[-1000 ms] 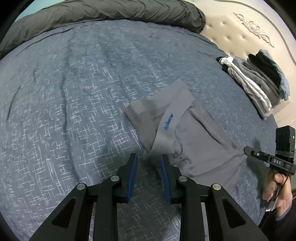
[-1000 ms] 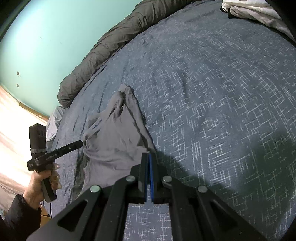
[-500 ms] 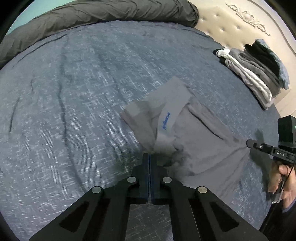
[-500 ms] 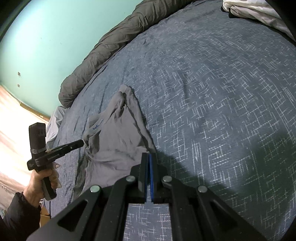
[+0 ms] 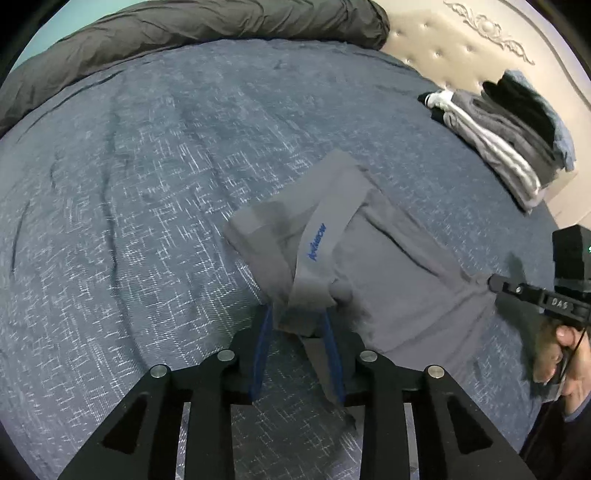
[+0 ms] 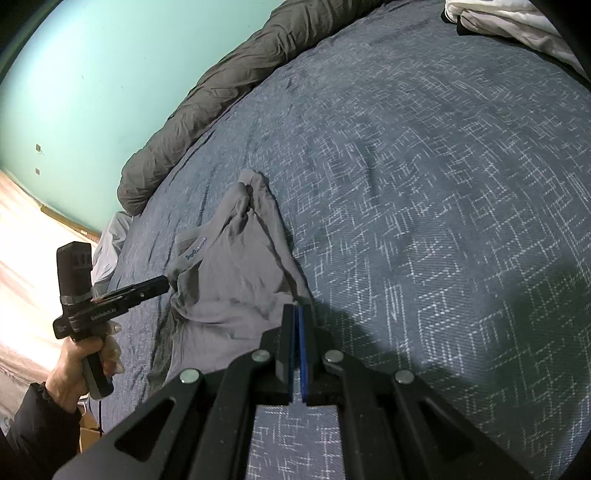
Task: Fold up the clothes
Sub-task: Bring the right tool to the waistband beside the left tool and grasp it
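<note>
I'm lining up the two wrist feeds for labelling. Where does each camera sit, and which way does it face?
Left wrist: on the left gripper, looking down over the grey garment toward the headboard; jaws opening, cloth between them; right hand shows.
Right wrist: on the right gripper, shut on the garment's edge, facing the teal wall; left hand shows.
Shared: garment, blue bedspread, dark duvet.

A home bedroom. Shown by a wide bed under a blue patterned cover (image 5: pixel 147 184), a rolled grey duvet (image 5: pixel 184 26), a tufted cream headboard (image 5: pixel 461 40), folded clothes stacked (image 5: pixel 517 129) beside it, and a mint-green wall (image 6: pixel 110 74).
</note>
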`<act>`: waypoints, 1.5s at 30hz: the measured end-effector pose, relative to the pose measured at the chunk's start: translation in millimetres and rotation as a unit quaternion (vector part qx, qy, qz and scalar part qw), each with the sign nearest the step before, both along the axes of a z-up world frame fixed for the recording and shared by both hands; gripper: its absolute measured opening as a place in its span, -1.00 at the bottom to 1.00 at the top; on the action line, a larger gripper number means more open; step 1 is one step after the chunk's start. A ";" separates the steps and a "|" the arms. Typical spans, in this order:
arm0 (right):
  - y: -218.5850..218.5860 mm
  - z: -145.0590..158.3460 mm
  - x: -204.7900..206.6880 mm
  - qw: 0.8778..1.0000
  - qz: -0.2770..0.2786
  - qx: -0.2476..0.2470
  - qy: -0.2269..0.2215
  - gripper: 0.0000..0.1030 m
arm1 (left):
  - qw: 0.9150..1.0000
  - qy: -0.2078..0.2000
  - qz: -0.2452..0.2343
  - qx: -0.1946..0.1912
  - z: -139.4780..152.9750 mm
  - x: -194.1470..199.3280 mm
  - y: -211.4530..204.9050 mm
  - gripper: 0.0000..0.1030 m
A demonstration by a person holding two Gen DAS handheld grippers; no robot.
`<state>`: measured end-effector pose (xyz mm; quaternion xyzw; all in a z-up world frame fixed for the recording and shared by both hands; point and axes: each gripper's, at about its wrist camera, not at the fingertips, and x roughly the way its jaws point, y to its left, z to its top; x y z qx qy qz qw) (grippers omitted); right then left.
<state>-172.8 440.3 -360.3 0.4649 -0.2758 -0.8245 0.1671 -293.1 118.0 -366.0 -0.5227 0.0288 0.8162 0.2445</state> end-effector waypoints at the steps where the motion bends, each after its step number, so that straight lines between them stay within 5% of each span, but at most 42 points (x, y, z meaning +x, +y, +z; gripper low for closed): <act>1: 0.2 -0.1 0.0 1.000 0.000 0.000 0.000 -0.97 | 1.000 -0.001 0.000 -0.002 -2.5 -0.7 0.4 -0.40; 6: 1.3 -0.8 0.1 1.000 -0.003 0.000 -0.001 -0.97 | 1.000 0.004 -0.014 -0.014 -5.5 1.1 5.7 -0.62; 14: 2.1 -0.7 0.7 1.000 -0.004 0.000 -0.001 -0.97 | 0.999 0.019 -0.037 -0.032 8.3 5.3 6.2 -0.69; 30: -0.5 0.2 -1.3 1.000 0.009 0.008 0.002 -0.97 | 0.980 0.036 -0.064 -0.185 13.9 -39.8 3.9 -0.80; 35: 0.2 -1.5 -1.3 1.000 0.013 0.008 -0.003 -0.97 | 0.982 0.022 -0.084 -0.167 8.2 -38.4 8.7 -0.80; 42: -0.3 2.3 -3.2 1.000 0.018 0.020 -0.011 -0.91 | 0.992 0.024 -0.054 -0.109 15.2 -35.1 -9.5 -0.79; 45: 1.2 18.6 -3.1 0.999 0.014 0.040 0.008 -0.64 | 0.992 0.032 -0.063 -0.102 15.3 -29.7 -8.5 -0.79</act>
